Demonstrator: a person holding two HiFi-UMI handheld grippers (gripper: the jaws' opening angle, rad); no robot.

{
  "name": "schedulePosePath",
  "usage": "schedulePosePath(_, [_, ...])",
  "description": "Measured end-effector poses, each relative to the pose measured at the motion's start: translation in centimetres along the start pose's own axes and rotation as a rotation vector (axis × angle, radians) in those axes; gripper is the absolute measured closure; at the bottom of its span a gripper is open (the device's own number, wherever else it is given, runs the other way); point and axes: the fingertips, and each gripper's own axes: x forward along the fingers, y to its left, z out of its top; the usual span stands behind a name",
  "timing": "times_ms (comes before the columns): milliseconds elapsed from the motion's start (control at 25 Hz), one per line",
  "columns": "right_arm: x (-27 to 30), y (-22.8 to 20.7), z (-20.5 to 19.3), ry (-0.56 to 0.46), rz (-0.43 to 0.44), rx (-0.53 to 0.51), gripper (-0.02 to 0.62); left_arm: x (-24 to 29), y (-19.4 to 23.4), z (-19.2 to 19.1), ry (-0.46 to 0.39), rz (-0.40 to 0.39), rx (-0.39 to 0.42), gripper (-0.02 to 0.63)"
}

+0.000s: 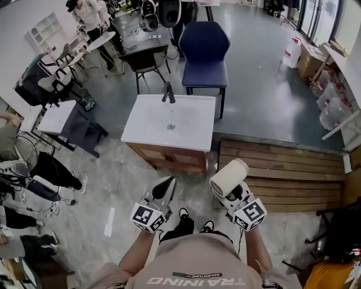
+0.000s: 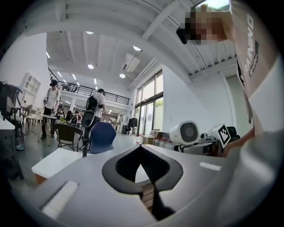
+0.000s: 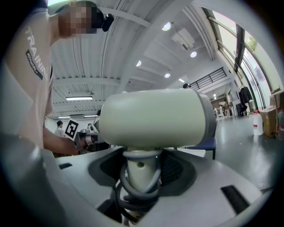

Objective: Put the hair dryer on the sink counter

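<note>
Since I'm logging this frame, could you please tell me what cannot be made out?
- Hair dryer plug: right gripper view, the cord coils down inside the right gripper.
- Faucet on the sink counter: head view, too small for detail.
- Handle: head view, hidden under the dryer itself.

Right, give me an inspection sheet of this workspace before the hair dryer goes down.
Surface: white sink counter, bare apart from its tap and drain.
Job's things: hair dryer not yet on the counter, held up in front of it.
Clutter: nothing seen on the counter.
Grippers: right gripper shut on the hair dryer's handle; left gripper shut, nothing in it.
Cables: grey cord looped round the dryer's handle, at the jaws.
Surroundings: blue chair behind the counter, wooden platform to its right, tables and people off to the left.
</note>
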Motion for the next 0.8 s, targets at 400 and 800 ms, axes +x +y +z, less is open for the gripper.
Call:
schedulePosePath(400, [5.5, -2.9, 2.4, 0.014, -0.027, -0.057, 0.379, 4.8, 5.7, 1.4, -0.043, -0.061, 0.005, 0.6])
schedulePosePath(800, [13.4, -4.6, 5.5, -0.049, -0.118, -0.093, 0.379, 7.0, 14.7, 3.6, -0.073, -0.122, 0.074, 0.6])
